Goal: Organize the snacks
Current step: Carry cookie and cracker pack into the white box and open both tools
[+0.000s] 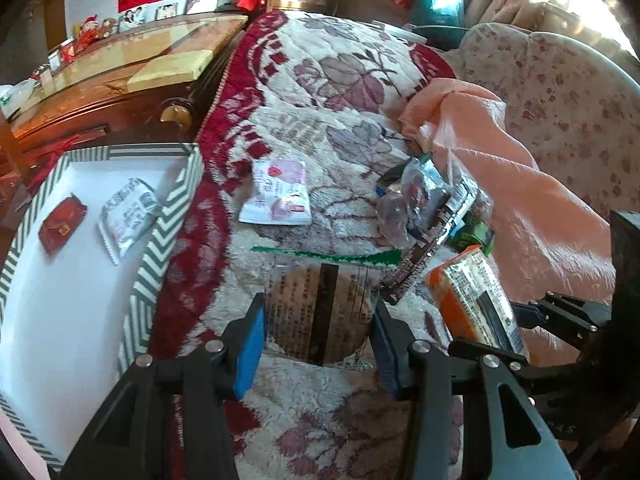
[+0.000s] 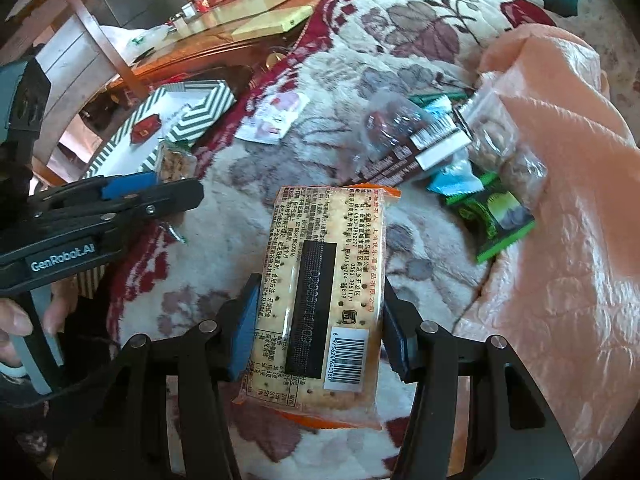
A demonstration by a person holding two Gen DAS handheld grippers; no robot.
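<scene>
White box [image 1: 60, 300] | holds red packet [image 1: 62, 224] | white sachet [image 1: 126, 216]

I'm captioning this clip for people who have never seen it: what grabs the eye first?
Each claw grips a snack: the right claw is shut on an orange-edged cracker pack, the left claw on a clear, green-topped biscuit pack. Behind lies a heap of loose snacks on the floral blanket, and at left a chevron-striped box.
</scene>
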